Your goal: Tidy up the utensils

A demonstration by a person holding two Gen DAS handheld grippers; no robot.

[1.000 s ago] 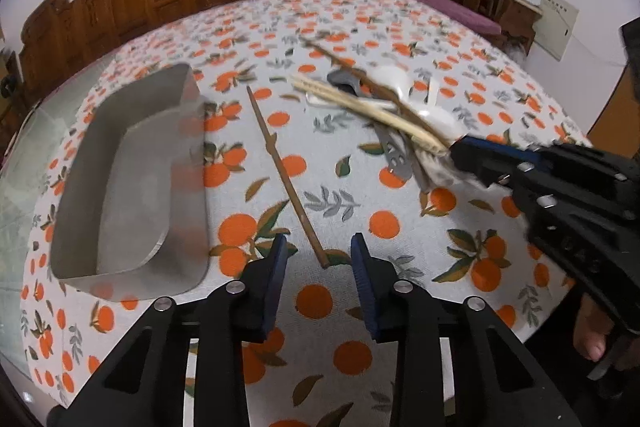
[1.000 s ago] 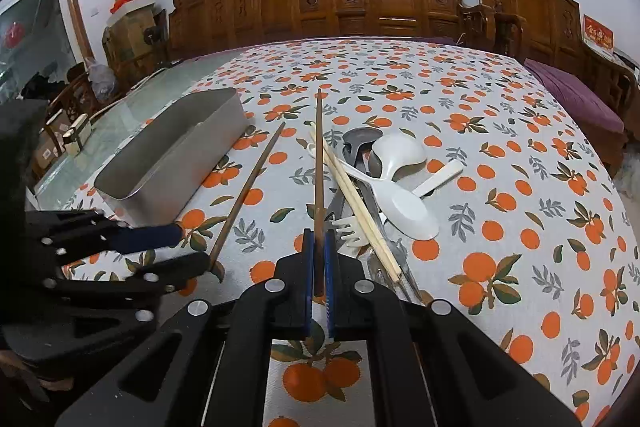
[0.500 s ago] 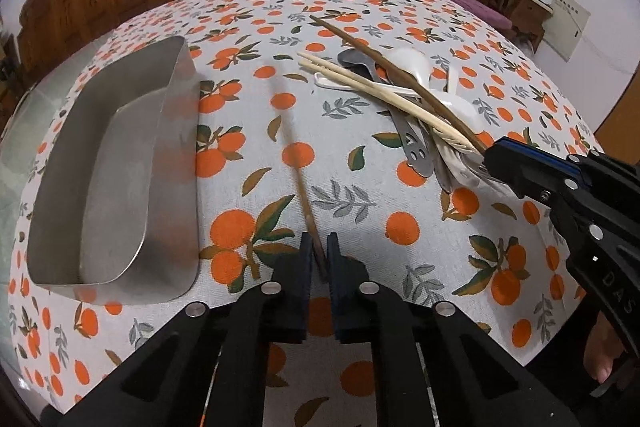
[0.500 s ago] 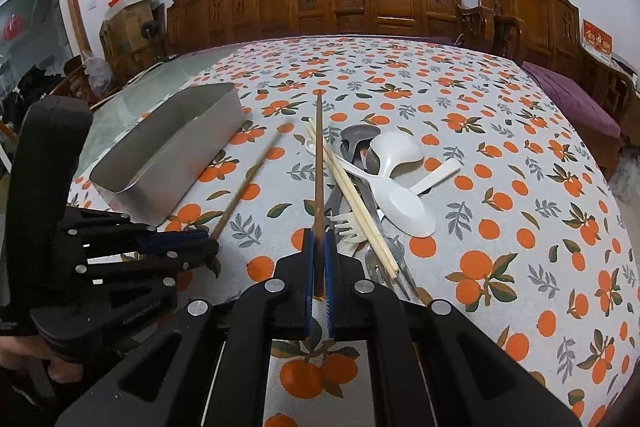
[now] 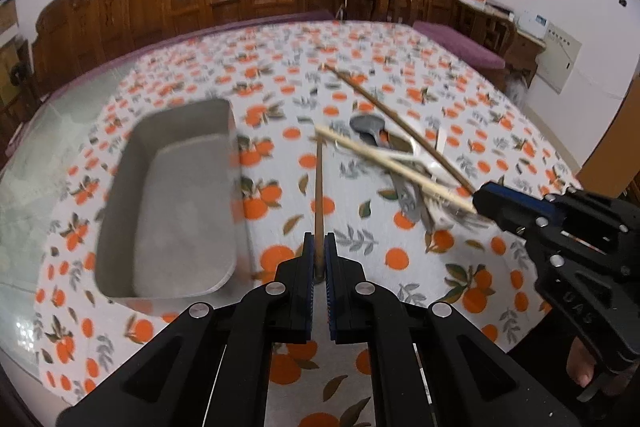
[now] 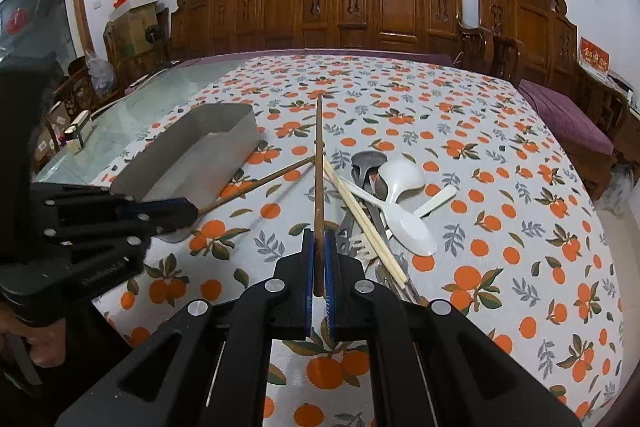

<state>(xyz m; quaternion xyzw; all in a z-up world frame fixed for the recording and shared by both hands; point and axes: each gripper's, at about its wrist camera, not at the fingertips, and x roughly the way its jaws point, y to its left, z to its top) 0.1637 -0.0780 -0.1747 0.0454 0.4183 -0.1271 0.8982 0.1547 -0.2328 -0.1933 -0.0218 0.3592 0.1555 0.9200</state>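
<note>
My left gripper (image 5: 319, 247) is shut on the thick end of a dark brown chopstick (image 5: 319, 195), which points straight ahead, lifted off the cloth. The right gripper (image 6: 319, 243) is shut on a second brown chopstick (image 6: 318, 163) that also runs forward above the table. Each gripper shows in the other's view: the right gripper (image 5: 486, 205) at the right, the left gripper (image 6: 188, 213) at the left. A pile of utensils (image 6: 384, 203) lies between them: pale chopsticks, white spoons, a metal spoon and fork. A metal tray (image 5: 172, 203) sits empty at the left.
The table carries an orange-patterned cloth (image 6: 500, 227) with a bare glass strip (image 6: 132, 115) on the left. Carved wooden chairs (image 6: 380, 7) line the far side. A person's hand (image 6: 40, 343) grips the left tool.
The left gripper closed on the brown chopstick lying beside the tray and raised it, swinging it straight ahead. The right gripper also rose a little with its chopstick.
</note>
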